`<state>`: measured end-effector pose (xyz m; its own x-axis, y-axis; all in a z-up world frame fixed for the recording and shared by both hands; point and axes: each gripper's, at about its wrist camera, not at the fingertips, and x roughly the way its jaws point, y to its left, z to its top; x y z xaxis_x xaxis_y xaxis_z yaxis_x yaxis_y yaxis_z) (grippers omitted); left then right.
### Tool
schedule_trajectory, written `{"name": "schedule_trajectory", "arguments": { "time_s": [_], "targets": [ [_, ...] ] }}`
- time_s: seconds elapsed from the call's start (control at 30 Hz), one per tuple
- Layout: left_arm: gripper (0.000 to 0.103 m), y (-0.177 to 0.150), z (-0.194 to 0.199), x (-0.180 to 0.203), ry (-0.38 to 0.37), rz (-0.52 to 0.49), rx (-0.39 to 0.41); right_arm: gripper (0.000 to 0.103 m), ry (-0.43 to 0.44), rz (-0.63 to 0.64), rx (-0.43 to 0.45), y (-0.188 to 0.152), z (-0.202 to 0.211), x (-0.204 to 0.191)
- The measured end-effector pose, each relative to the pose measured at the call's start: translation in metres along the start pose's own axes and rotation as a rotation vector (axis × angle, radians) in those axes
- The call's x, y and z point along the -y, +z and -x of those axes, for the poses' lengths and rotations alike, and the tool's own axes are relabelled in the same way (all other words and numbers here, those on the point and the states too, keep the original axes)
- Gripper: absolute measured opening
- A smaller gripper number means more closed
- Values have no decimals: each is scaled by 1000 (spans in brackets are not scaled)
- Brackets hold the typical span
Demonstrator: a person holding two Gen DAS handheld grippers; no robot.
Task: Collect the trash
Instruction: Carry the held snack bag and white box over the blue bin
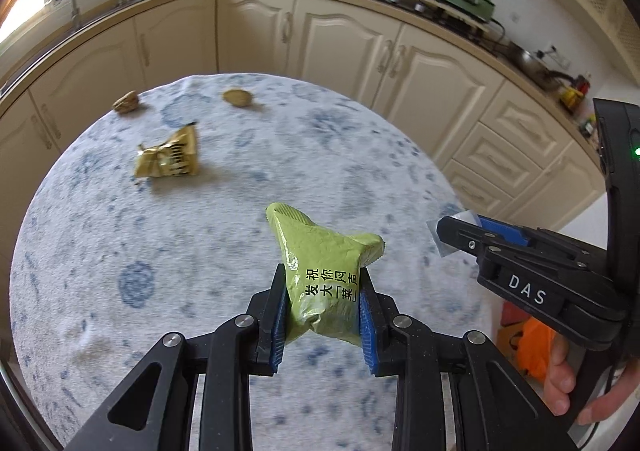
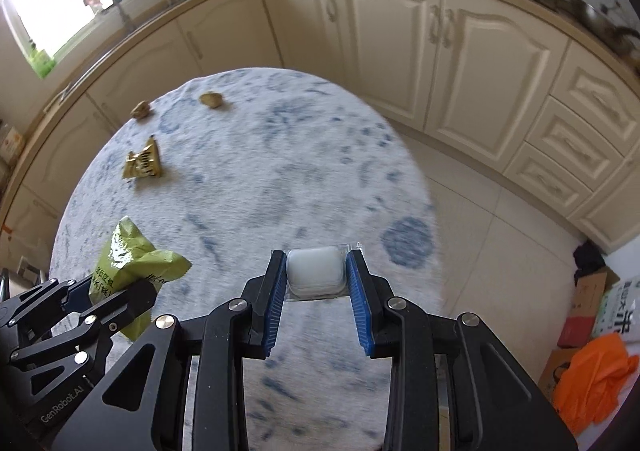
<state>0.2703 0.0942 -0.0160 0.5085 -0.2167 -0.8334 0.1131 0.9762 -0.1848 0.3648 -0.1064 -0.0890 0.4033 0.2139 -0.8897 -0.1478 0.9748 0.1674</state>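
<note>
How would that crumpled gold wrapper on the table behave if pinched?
The crumpled gold foil wrapper looks thin and creased, so it would probably crush flat and flop. It seems empty, likely very light, and might slide on the blue-patterned tablecloth when nudged.

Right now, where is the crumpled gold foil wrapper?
The crumpled gold foil wrapper lies on the table's far left, nearer than two brown walnut shells.

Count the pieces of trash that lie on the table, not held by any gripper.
3: a gold wrapper at the left, and two walnut shells near the far edge, one at the left, one further right. Other pieces may be hidden behind the grippers.
</note>
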Motion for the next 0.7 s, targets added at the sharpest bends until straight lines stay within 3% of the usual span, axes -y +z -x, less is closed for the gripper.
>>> {"name": "schedule_trajectory", "arguments": {
  "time_s": [0.7],
  "targets": [
    [26, -17, -42, 167, -133, -258, -106, 31, -148, -260, 3, -77, 48, 159]
  ]
}}
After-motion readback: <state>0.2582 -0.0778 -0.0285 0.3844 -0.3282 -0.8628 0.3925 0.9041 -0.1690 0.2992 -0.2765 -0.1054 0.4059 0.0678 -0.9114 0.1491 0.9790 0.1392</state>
